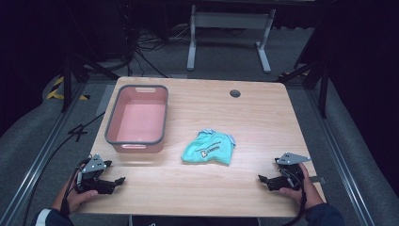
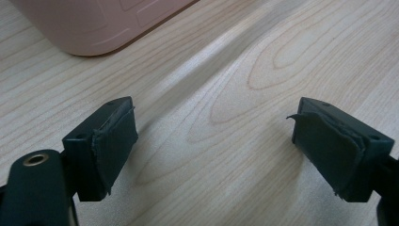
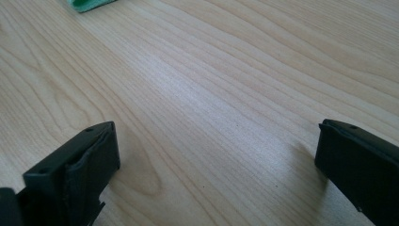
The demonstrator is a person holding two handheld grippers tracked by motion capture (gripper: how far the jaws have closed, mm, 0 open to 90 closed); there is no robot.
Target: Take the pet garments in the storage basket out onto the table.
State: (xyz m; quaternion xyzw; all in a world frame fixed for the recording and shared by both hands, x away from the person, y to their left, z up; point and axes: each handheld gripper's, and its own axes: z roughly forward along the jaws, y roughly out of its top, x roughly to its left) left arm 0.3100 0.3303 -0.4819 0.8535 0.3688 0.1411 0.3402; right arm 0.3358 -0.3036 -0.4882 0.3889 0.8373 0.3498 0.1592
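Observation:
A crumpled teal cloth (image 1: 209,149) with a small printed label lies near the middle of the wooden table (image 1: 254,113); a corner of the cloth (image 3: 87,4) shows at the top of the right gripper view. A pink bin (image 1: 137,119) with a grey rim stands at the left, and its rounded corner (image 2: 94,23) shows in the left gripper view. My left gripper (image 1: 115,175) rests at the table's front left, open, nothing between its jaws. My right gripper (image 1: 266,173) rests at the front right, also open and holding nothing.
A round cable hole (image 1: 235,93) sits near the table's far edge. Behind the table stands a white metal frame (image 1: 229,33) on the grey floor, with black cables (image 1: 141,47). Black tripod legs (image 1: 70,75) flank both sides.

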